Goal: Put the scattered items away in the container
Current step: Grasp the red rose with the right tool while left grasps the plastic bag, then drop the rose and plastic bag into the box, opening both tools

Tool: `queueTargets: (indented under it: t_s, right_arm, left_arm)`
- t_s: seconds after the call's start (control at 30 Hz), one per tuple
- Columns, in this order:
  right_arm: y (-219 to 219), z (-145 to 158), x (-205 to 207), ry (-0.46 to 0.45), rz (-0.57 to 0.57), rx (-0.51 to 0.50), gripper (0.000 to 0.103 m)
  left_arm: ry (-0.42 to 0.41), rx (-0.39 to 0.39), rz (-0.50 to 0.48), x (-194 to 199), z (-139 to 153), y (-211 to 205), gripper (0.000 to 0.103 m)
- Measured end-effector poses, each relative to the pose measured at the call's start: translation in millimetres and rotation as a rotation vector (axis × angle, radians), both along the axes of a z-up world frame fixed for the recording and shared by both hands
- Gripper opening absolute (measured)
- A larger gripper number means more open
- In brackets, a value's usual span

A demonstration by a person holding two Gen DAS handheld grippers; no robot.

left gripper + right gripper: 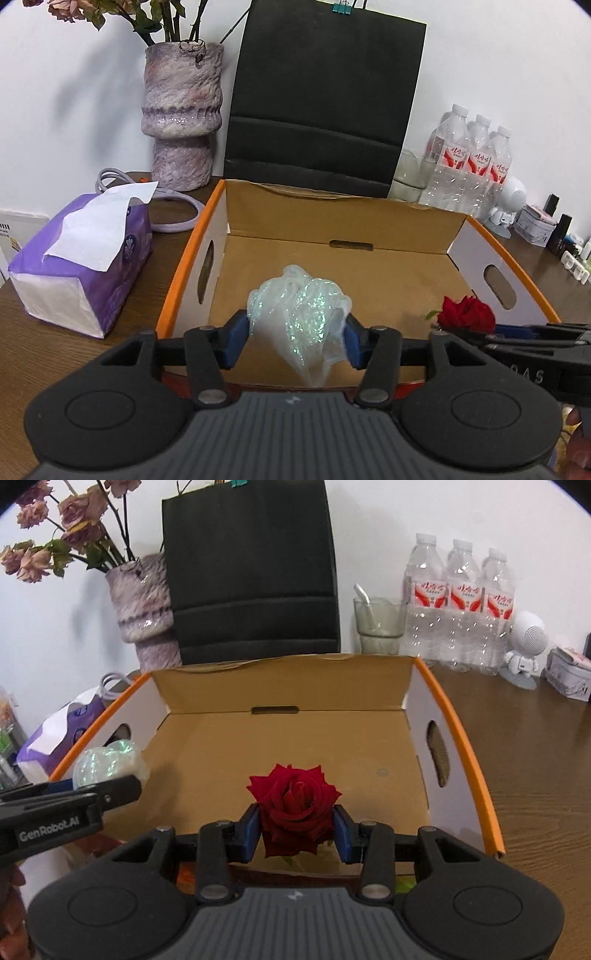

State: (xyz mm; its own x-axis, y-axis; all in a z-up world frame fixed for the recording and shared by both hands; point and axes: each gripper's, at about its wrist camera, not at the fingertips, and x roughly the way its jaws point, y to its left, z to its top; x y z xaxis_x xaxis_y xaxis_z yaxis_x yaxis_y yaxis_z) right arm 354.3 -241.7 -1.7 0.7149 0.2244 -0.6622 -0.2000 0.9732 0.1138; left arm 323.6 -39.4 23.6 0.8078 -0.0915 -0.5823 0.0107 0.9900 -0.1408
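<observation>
An open cardboard box (332, 225) with orange rims and white sides stands on the wooden table; it also shows in the right wrist view (280, 686). My left gripper (297, 338) is shut on a crumpled iridescent plastic wrap (299, 306), held over the box's near edge. My right gripper (297, 830) is shut on a red rose (295, 805), also held over the box's near edge. The rose (467, 308) shows at the right in the left wrist view, and the wrap (107, 760) at the left in the right wrist view. The box floor is bare.
A purple tissue pack (81, 258) and a coiled cable (173, 206) lie left of the box. A vase (183, 114) with dried flowers and a black paper bag (325, 103) stand behind. Water bottles (458, 602), a glass (376, 624) and a white figurine (524, 646) stand at right.
</observation>
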Motion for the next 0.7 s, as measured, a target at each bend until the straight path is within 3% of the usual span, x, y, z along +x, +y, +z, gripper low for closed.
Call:
queueTargets:
  t_s: [0.03, 0.07, 0.13, 0.2, 0.37, 0.5, 0.7]
  right_arm:
    - [2, 0, -2, 0.004, 0.007, 0.001, 0.042]
    - [2, 0, -2, 0.007, 0.007, 0.001, 0.045]
    - [2, 1, -2, 0.013, -0.005, -0.001, 0.067]
    - [0, 5, -2, 0.006, -0.020, 0.003, 0.087]
    - [-6, 23, -8, -0.046, -0.038, 0.008, 0.101]
    - [-9, 39, -18, -0.099, -0.035, 0.018, 0.103]
    - [-21, 74, -49, -0.235, -0.035, 0.051, 0.103]
  left_arm:
    - [0.000, -0.006, -0.003, 0, 0, 0, 0.069]
    - [-0.002, -0.012, -0.003, -1, 1, -1, 0.088]
    - [-0.025, -0.032, 0.007, -3, 5, 0, 0.103]
    - [-0.051, -0.038, 0.004, -6, 12, 2, 0.103]
    - [-0.082, -0.075, 0.001, -12, 26, 6, 0.103]
    - [-0.114, -0.076, 0.007, -19, 40, 8, 0.103]
    - [-0.227, -0.120, 0.024, -56, 68, 23, 0.103]
